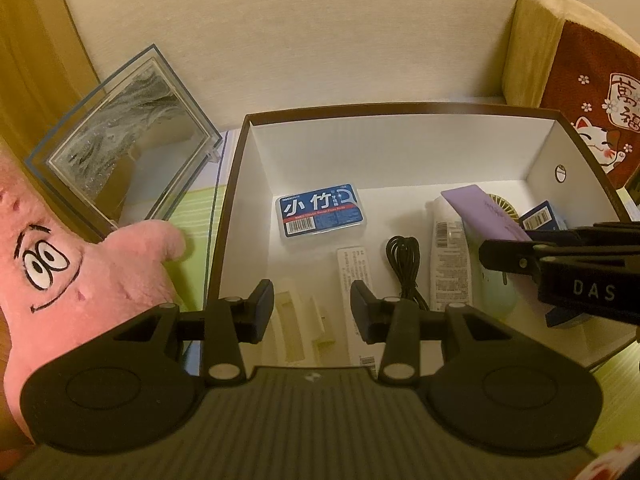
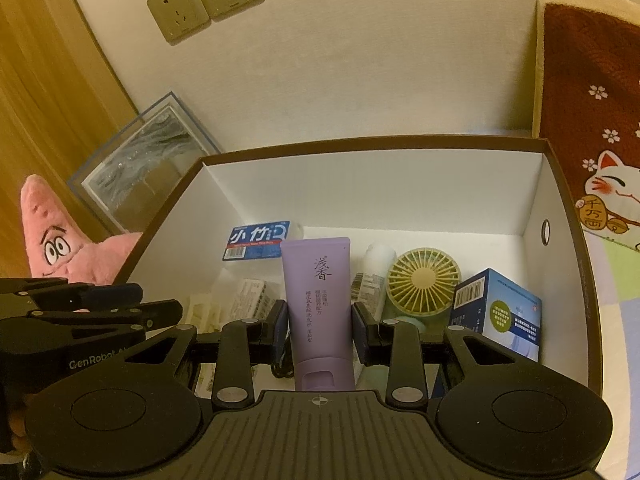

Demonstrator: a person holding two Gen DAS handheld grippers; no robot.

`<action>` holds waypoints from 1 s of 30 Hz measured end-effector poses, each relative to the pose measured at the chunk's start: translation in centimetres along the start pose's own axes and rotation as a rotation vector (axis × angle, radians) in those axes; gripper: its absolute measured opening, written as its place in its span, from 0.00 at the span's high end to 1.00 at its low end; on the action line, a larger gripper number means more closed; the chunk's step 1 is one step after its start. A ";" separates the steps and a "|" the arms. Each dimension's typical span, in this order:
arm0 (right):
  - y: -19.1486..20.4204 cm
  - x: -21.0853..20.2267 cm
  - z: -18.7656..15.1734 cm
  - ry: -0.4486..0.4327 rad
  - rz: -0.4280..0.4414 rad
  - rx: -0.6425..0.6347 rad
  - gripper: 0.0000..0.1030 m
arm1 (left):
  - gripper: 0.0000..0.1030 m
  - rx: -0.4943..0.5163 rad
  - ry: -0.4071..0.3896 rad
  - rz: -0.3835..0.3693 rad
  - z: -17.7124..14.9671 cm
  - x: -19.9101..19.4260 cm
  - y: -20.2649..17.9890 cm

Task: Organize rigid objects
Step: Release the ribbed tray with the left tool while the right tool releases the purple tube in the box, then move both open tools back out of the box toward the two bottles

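An open box with a brown rim (image 1: 400, 106) (image 2: 360, 142) and white inside holds several items. My right gripper (image 2: 320, 322) is shut on a purple tube (image 2: 316, 280), held upright over the box's front part; the same tube (image 1: 488, 212) shows in the left wrist view, gripped by the right gripper (image 1: 516, 254). My left gripper (image 1: 312, 306) hangs open over the box's front left, nothing between its pads. Below lie a blue floss case (image 1: 322, 214), a black cable (image 1: 404, 264), a white bottle (image 1: 450, 256), a small fan (image 2: 424, 280) and a blue carton (image 2: 498, 312).
A pink star plush (image 1: 80, 272) leans at the box's left side. Behind it a clear framed picture (image 1: 128, 136) rests against the wall. A red cat-print cushion (image 1: 592, 112) stands at the right. Wall sockets (image 2: 204, 4) sit above.
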State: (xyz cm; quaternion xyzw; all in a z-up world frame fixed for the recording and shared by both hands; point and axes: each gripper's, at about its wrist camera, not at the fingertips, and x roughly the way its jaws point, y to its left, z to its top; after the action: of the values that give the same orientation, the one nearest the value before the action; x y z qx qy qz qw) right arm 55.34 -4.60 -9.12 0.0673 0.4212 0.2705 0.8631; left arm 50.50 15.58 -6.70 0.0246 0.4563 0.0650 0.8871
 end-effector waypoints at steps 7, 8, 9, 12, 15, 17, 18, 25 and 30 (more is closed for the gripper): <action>0.0 -0.7 0.8 -0.061 0.052 0.048 0.64 | 0.62 -0.002 -0.006 -0.009 -0.1 -0.5 -0.1; 0.2 -0.9 1.0 -0.065 0.052 0.042 0.59 | 0.61 -0.002 -0.007 -0.011 -0.2 -0.6 -0.2; 0.3 -1.2 1.1 -0.069 0.048 0.031 0.53 | 0.61 -0.004 -0.008 -0.013 -0.2 -0.8 -0.2; 0.5 -2.0 1.1 -0.078 0.044 0.005 0.47 | 0.59 -0.008 -0.012 -0.020 -0.4 -1.2 -0.2; 0.4 -3.1 0.6 -0.074 0.040 -0.019 0.43 | 0.57 -0.017 -0.016 -0.023 -0.6 -1.9 -0.2; 0.2 -3.9 0.0 -0.074 0.034 -0.028 0.42 | 0.56 -0.028 -0.020 -0.032 -0.9 -2.5 -0.2; 0.0 -4.3 -0.4 -0.076 0.033 -0.031 0.41 | 0.55 -0.032 -0.021 -0.036 -1.1 -2.8 -0.3; -0.8 -7.3 -3.0 -0.082 0.012 -0.040 0.40 | 0.52 -0.069 -0.044 -0.062 -2.3 -5.4 -0.6; -0.9 -9.6 -4.5 -0.092 0.018 -0.045 0.39 | 0.51 -0.086 -0.065 -0.085 -3.2 -7.4 -1.1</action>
State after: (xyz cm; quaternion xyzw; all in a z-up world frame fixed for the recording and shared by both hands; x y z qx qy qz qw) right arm 47.52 -10.86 -5.65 0.0640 0.3740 0.2841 0.8805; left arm 43.71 13.36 -2.70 -0.0309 0.4246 0.0460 0.9037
